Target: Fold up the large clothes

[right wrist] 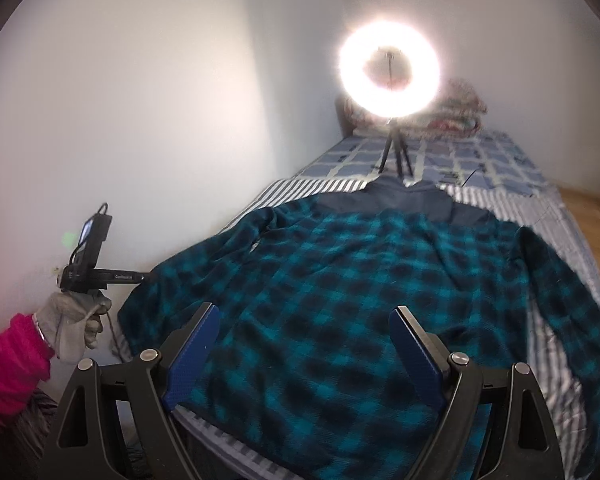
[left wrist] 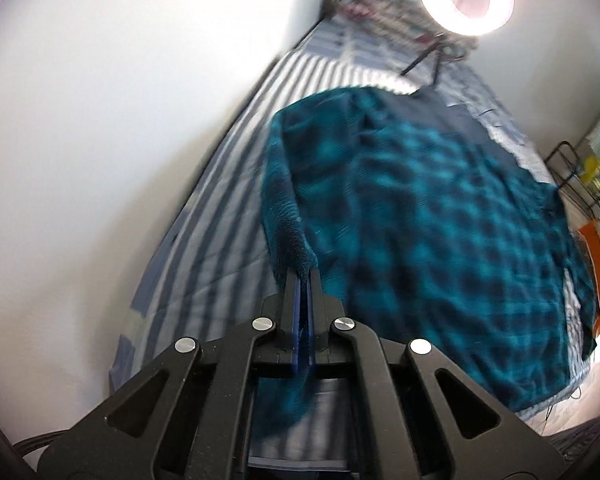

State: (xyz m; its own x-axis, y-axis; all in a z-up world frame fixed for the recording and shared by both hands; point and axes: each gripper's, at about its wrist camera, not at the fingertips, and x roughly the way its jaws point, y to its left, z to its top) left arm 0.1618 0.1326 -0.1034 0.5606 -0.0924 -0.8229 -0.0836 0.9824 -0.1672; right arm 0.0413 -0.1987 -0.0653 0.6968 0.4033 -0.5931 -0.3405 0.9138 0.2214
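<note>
A large teal and black plaid fleece shirt (right wrist: pixel 360 280) lies spread flat on the bed, its dark collar toward the far end. In the left wrist view the shirt (left wrist: pixel 440 220) fills the middle. My left gripper (left wrist: pixel 303 276) is shut on the end of the shirt's left sleeve (left wrist: pixel 284 208) and holds it lifted. It also shows in the right wrist view (right wrist: pixel 142 278), at the shirt's left side, held by a gloved hand. My right gripper (right wrist: pixel 304 316) is open and empty above the shirt's lower hem. The right sleeve (right wrist: pixel 572 300) lies along the bed's right side.
The bed (right wrist: pixel 340 188) has a blue and white striped sheet and runs along a white wall on the left. A lit ring light on a tripod (right wrist: pixel 390 76) stands on the bed beyond the collar. Folded bedding (right wrist: pixel 456 112) is piled at the far end. Wooden floor (right wrist: pixel 596 224) lies to the right.
</note>
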